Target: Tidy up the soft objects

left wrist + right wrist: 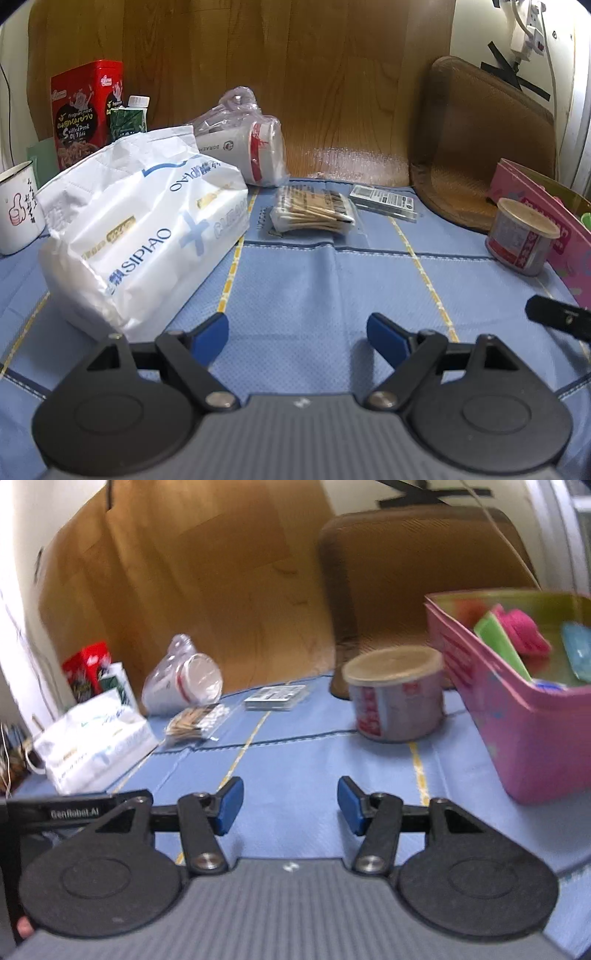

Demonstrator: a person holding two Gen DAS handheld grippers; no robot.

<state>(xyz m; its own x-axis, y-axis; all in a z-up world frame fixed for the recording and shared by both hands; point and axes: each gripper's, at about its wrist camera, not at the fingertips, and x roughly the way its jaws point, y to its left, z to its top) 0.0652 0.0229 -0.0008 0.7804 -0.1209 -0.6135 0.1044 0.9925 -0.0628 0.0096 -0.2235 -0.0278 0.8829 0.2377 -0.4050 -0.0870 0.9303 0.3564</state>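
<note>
Grippers hover empty over the blue desk (pixel 295 280); left gripper (pixel 297 334) spread wide beside the tissue pack (pixel 147 229); right gripper (pixel 290 806) parted, near the pink bin (pixel 517 716) of soft items.

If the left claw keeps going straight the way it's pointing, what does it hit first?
Probably the blue quilted tablecloth itself, since the open left claw tilts downward. Beyond that lies the clear packet of wooden cotton swabs, though depth is uncertain.
</note>
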